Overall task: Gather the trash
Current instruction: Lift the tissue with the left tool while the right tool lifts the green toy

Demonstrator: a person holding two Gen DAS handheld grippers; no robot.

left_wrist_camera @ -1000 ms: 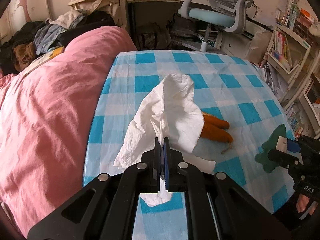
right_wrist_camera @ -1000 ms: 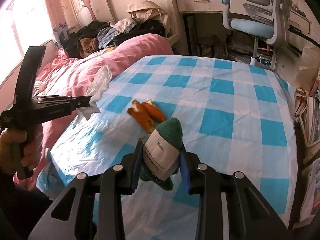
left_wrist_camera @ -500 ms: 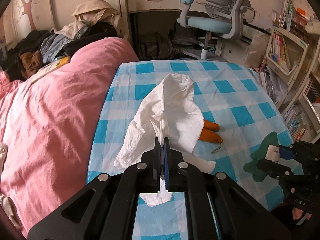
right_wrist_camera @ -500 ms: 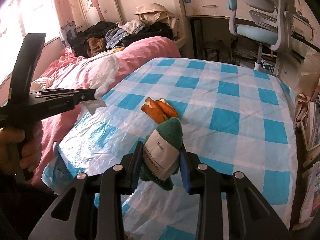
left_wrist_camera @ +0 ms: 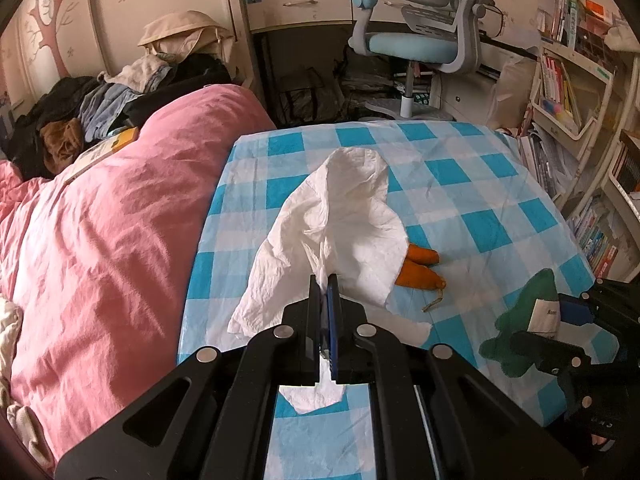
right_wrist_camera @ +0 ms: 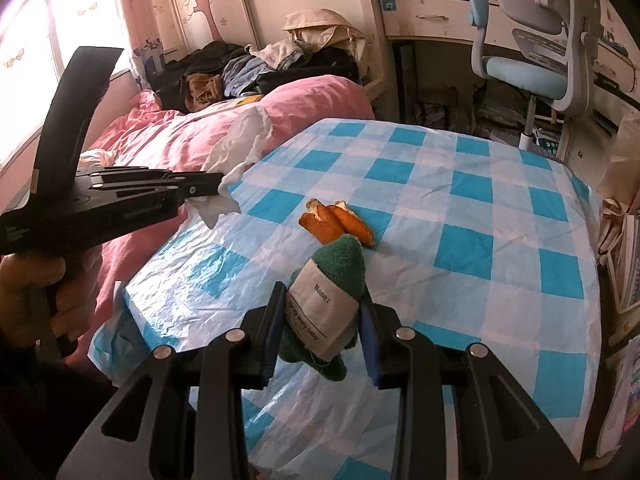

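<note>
My left gripper [left_wrist_camera: 325,284] is shut on a crumpled white tissue [left_wrist_camera: 340,220], which hangs from its fingers above the blue-and-white checked table [left_wrist_camera: 460,184]. From the right wrist view the same tissue [right_wrist_camera: 244,140] dangles off the left gripper [right_wrist_camera: 218,186] at the table's left edge. My right gripper [right_wrist_camera: 322,320] is shut on a green plush rag with a white label [right_wrist_camera: 332,292], held above the table's near side; it shows at the right in the left wrist view as the rag [left_wrist_camera: 528,312]. Orange peel pieces [right_wrist_camera: 338,222] lie on the cloth mid-table, partly hidden by the tissue as peel [left_wrist_camera: 420,268].
A pink duvet [left_wrist_camera: 100,240] covers the bed along the table's left side, with piled clothes [right_wrist_camera: 248,68] behind. An office chair [left_wrist_camera: 416,20] and desk stand beyond the far edge. Bookshelves [left_wrist_camera: 568,92] line the right. A person's hand [right_wrist_camera: 28,280] grips the left handle.
The left gripper has lifted and drawn back slightly with the tissue, so more of the table and bed shows. The right gripper keeps its hold on the green rag.
</note>
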